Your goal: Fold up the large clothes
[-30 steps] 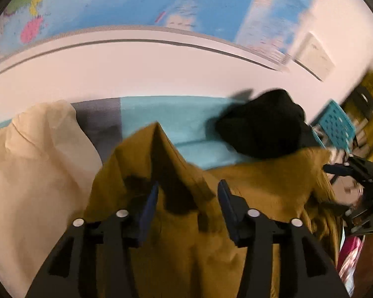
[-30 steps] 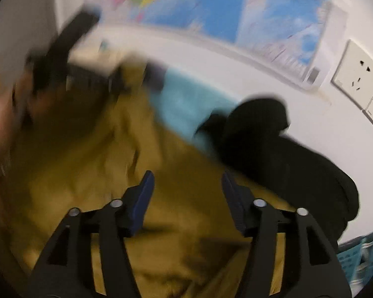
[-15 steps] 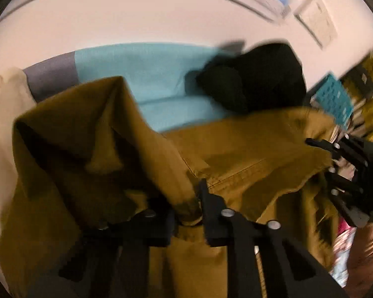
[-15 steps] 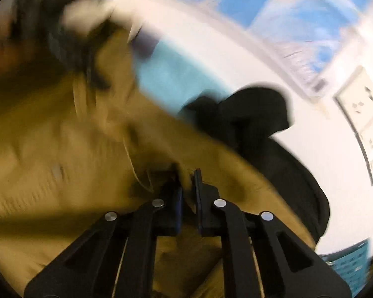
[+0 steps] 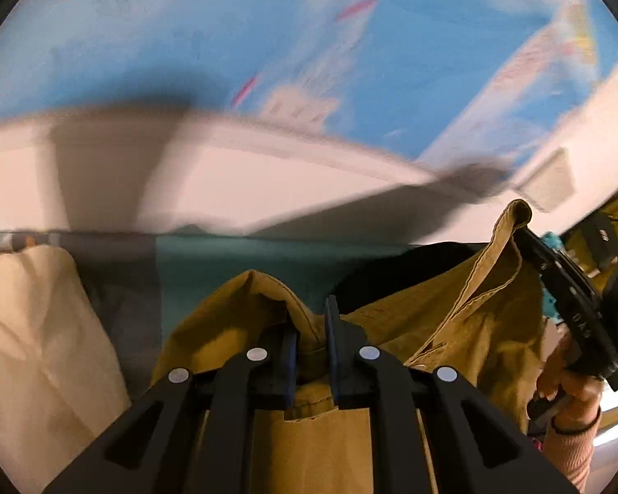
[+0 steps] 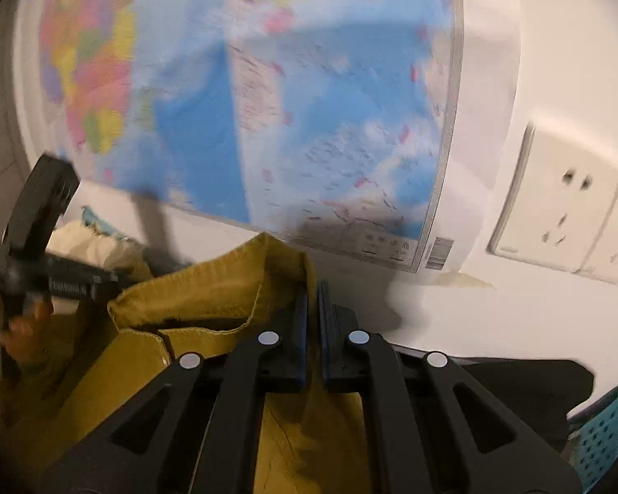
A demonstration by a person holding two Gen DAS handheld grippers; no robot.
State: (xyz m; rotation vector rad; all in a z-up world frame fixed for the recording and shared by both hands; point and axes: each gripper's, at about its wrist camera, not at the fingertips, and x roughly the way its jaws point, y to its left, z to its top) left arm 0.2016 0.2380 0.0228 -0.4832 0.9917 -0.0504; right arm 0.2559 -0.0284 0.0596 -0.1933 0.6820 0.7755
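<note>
— Claws first: what are they doing?
— Left claw [image 5: 311,337] is pinched tight on a fold of the mustard garment [image 5: 445,329]; right claw [image 6: 312,308] is clamped on another edge of it [image 6: 226,288].
— Where is the garment?
— Stretched between them, lifted before the wall map [image 6: 309,103], with a black garment [image 6: 527,387] and cream cloth [image 5: 33,329] beyond.

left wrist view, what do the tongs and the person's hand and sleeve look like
The left tongs are black plastic with cut-out struts, four silver rivets and blue pads. The right tongs are black too, with faint raised lettering. The right hand is bare, above a dark wristband and a ribbed pink sleeve.
</note>
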